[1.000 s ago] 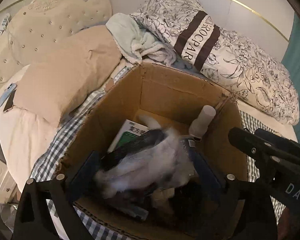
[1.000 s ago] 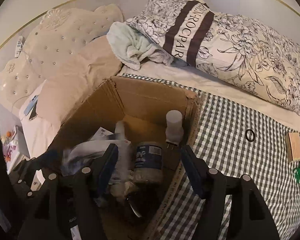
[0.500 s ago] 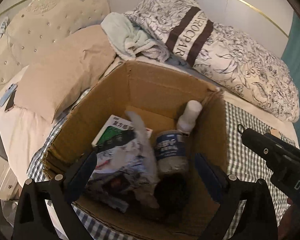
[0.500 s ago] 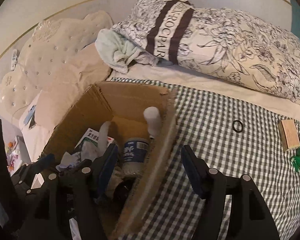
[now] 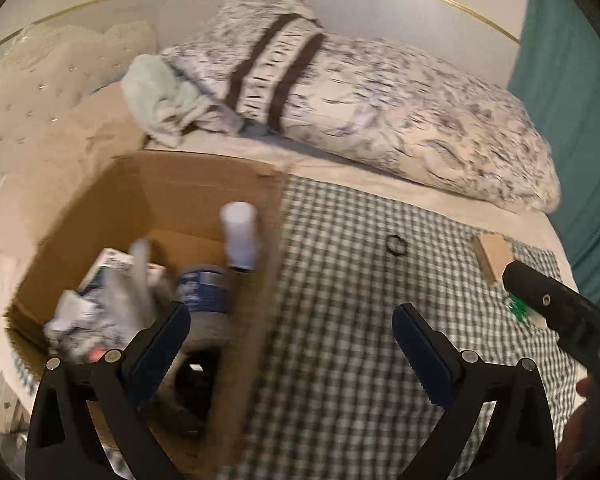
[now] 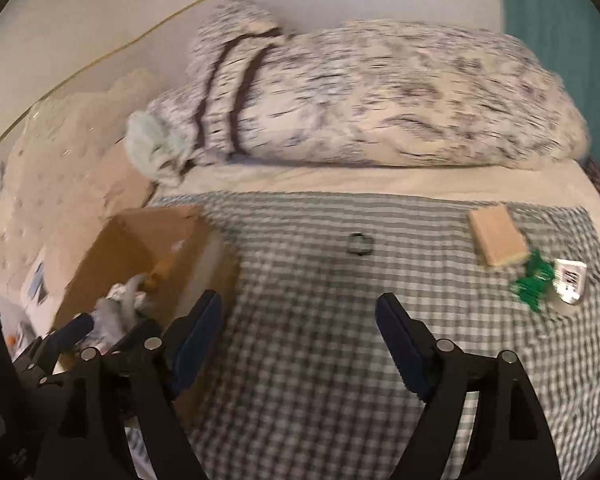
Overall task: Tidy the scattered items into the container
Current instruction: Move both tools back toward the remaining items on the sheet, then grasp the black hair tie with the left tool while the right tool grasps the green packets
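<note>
A cardboard box (image 5: 188, 184) stands on the checked bed cover at the left and holds a white bottle (image 5: 240, 236), a blue-labelled bottle (image 5: 204, 292), a medicine carton and crumpled packaging. It also shows in the right wrist view (image 6: 140, 240). My left gripper (image 5: 290, 344) is open and empty over the box's right wall. My right gripper (image 6: 298, 332) is open and empty over the cover. A black ring (image 6: 359, 244), a tan block (image 6: 498, 236), a green item (image 6: 534, 280) and a small white packet (image 6: 570, 280) lie on the cover to the right.
A floral pillow (image 6: 380, 96) lies along the back of the bed. A pale green towel (image 5: 160, 96) and beige cushions (image 5: 40, 100) sit at the back left. A teal curtain (image 5: 572, 100) hangs at the right.
My left gripper let go of the crumpled packaging into the box. Both grippers have swung right, away from the box toward the loose items on the cover.
</note>
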`<state>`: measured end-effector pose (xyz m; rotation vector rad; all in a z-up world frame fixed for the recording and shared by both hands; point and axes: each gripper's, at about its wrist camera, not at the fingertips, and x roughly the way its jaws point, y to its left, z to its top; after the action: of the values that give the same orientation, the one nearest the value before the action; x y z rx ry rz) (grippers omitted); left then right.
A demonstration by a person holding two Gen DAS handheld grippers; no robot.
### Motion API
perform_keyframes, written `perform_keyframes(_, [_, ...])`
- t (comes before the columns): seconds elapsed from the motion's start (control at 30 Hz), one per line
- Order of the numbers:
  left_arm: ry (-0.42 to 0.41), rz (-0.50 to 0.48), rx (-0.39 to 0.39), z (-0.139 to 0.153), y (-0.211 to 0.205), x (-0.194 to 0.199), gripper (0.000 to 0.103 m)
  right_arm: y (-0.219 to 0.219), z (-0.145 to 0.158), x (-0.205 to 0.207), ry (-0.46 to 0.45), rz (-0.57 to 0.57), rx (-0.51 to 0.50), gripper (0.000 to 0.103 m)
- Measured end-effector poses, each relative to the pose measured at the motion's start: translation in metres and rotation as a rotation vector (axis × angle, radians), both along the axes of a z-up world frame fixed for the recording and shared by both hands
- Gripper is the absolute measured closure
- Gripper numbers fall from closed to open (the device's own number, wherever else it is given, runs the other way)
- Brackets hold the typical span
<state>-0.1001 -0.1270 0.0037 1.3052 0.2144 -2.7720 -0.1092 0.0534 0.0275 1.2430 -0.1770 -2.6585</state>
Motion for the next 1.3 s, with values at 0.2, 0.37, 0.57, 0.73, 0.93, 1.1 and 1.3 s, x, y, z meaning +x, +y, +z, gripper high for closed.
perform_keyframes(0.2, [-0.017,-0.046,0.003,-0.019,0.039,-0.008,0.000,0.075,-0.024,-0.008,-0.027,-0.157,0.030,0.023])
perform_keyframes(0.37, [-0.041,-0.061,0.003,-0.034,0.058,-0.020,0.000,0.120,-0.047,-0.015,-0.069,-0.247,0.042,0.023])
perform_keyframes(0.57, [-0.043,-0.104,-0.019,-0.047,0.082,-0.036,0.000,0.149,-0.065,-0.021,-0.094,-0.306,0.044,0.023])
perform_keyframes(0.73, [-0.038,-0.132,-0.014,-0.060,0.101,-0.054,0.000,0.163,-0.082,-0.029,-0.117,-0.333,0.043,0.023])
perform_keyframes(0.93, [-0.044,-0.152,-0.004,-0.080,0.121,-0.082,0.000,0.179,-0.100,-0.042,-0.144,-0.350,0.044,0.023])
perform_keyframes(1.1, [-0.051,-0.154,-0.003,-0.092,0.133,-0.105,0.000,0.192,-0.112,-0.054,-0.170,-0.372,0.045,0.023])
perform_keyframes(1.3, [-0.054,-0.154,-0.021,-0.107,0.142,-0.126,0.000,0.204,-0.125,-0.062,-0.191,-0.396,0.054,0.023])
